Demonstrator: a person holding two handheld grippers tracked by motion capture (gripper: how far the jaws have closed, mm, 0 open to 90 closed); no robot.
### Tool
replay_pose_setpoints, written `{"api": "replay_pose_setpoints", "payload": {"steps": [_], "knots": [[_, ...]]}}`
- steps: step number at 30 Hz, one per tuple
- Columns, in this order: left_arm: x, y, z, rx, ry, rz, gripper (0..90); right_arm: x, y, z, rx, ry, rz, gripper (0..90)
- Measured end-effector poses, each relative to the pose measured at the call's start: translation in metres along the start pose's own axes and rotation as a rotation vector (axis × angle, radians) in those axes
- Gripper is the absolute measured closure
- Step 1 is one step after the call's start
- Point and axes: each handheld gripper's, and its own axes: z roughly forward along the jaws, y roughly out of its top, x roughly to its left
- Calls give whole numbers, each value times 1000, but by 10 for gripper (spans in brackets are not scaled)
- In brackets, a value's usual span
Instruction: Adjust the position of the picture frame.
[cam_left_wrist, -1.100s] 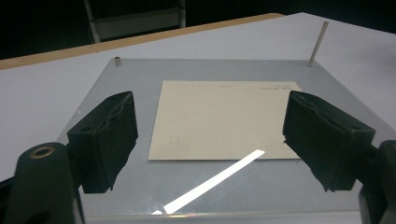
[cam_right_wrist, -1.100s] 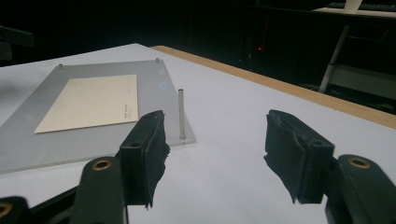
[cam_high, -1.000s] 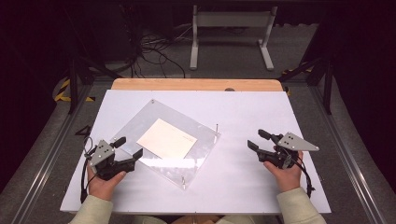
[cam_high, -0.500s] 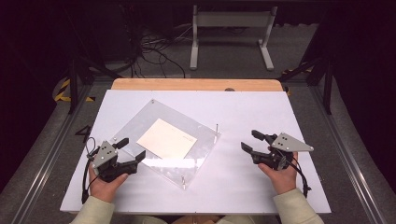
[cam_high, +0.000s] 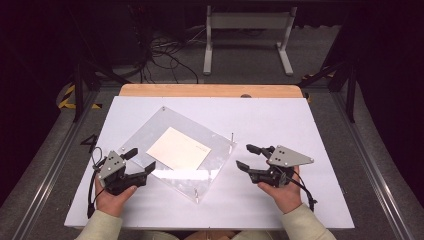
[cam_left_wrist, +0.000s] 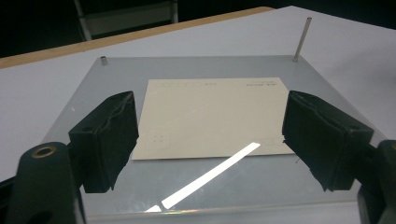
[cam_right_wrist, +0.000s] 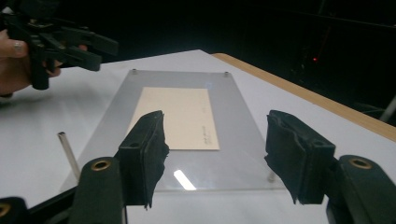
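Observation:
A clear acrylic plate lies skewed on the white table, with a cream card at its middle. A thin metal pin stands upright at the plate's right corner. My left gripper sits at the plate's near-left edge, open, its jaws low over the plate on either side of the card. My right gripper is open just right of the plate and apart from it. In the right gripper view its jaws frame the plate and card, with the pin at left.
The white tabletop has bare room right of and behind the plate. A wooden strip runs along its far edge. Beyond it stand a white metal frame and loose cables on the floor. Short studs mark the plate's corners.
My right gripper has moved left toward the plate's right corner, still open. The left gripper, plate and card have stayed put.

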Motion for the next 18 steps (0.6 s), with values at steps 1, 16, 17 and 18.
{"api": "replay_pose_setpoints", "payload": {"steps": [1, 16, 17, 18], "knots": [[0, 0, 0, 0, 0, -1, 190, 3, 1, 4, 2, 12, -1, 374], [3, -1, -1, -8, -4, -22, 188, 41, 9, 44, 36, 153, -43, 383], [3, -1, -1, -10, -6, -24, 188, 43, 8, 46, 44, 160, -44, 385], [3, -1, -1, -8, -5, -23, 189, 45, 8, 47, 52, 171, -45, 389]]}}
